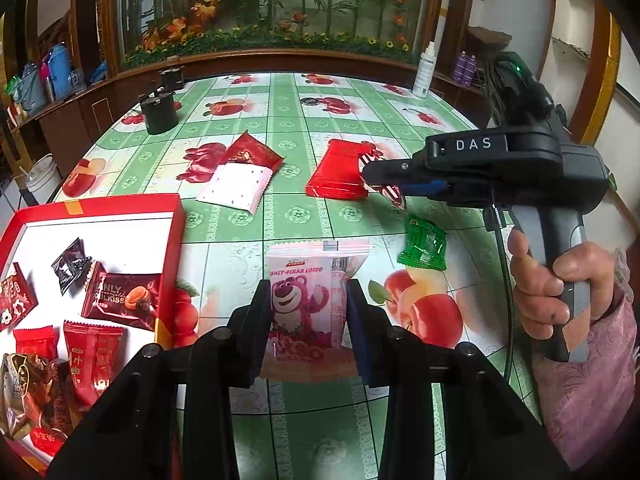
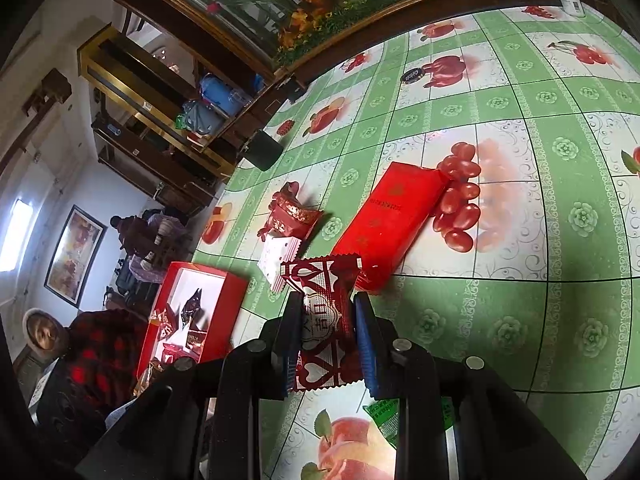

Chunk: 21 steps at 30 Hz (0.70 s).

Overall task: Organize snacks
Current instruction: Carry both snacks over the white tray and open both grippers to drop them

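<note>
The left gripper (image 1: 306,312) is clamped on one pink bear-print snack packet (image 1: 308,300); the right gripper (image 2: 326,336) pinches one red-and-white heart-patterned candy wrapper (image 2: 324,320). Four snacks lie on the green fruit-print tablecloth (image 1: 280,208). Only the left view shows the person's hand (image 1: 560,284); the red cardboard tray (image 1: 100,208) holds about seven packets.

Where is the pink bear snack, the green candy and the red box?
pink bear snack (image 1: 306,304), left wrist view, on the bear's face.
green candy (image 1: 424,244), left wrist view, middle of the wrapper.
red box (image 1: 176,236), left wrist view, on its right wall.
</note>
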Motion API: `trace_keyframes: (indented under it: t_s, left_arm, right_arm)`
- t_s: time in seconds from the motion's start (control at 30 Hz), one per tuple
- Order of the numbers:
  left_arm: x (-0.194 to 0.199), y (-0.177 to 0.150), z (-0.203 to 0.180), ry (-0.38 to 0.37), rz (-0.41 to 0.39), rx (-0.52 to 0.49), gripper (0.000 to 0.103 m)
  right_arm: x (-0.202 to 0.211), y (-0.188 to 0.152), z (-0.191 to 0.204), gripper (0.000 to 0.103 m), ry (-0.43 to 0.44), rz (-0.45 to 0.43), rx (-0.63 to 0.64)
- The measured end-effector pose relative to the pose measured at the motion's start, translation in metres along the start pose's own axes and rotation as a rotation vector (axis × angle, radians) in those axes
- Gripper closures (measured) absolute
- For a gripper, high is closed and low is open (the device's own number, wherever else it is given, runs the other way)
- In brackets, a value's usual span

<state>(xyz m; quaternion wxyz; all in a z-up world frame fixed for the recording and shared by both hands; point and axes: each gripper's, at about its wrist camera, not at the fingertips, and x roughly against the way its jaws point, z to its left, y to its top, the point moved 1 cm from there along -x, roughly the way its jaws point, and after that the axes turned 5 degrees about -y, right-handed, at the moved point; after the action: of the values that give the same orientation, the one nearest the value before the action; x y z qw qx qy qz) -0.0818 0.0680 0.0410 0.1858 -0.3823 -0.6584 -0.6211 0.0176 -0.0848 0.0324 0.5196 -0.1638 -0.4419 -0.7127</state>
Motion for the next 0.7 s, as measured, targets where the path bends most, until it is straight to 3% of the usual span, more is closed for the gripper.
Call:
trace_keyframes:
  t_s: [0.17,0.47,0.7]
  left_arm:
    - [0.009,-0.001,0.007,0.008,-0.021,0.009,0.07]
    - [0.039,0.0,0.033,0.105,-0.081,-0.004,0.07]
    - [0.059,-0.004,0.065,0.175,-0.129,0.033,0.07]
  right_arm:
    - [-0.004,-0.002,0.003,0.077,-0.023,0.004,0.012]
    - [-0.008,-0.008,0.018,0.077,-0.006,-0.012,0.038]
    - [-0.025,-0.018,0.069,0.077,0.182,-0.018,0.048]
